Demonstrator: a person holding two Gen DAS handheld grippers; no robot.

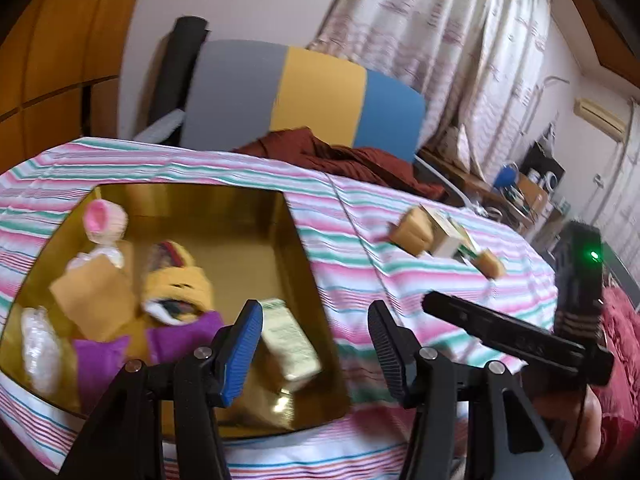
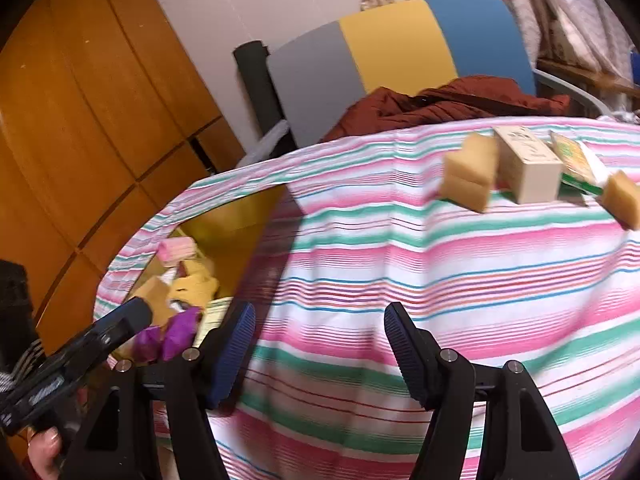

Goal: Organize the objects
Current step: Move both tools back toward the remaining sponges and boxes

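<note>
Both cams ride on the handheld grippers, tilted down over the striped cloth. Left one sits close above the yellow box. Right one's off to its right, facing the sponges. Both catch the box, sponges and the tricolour chair.

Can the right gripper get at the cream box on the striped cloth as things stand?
Probably yes. The right gripper is open with nothing between its jaws, and only bare striped cloth lies between it and the cream box. Two sponges flank the box closely, so the fingers may nudge them.
</note>
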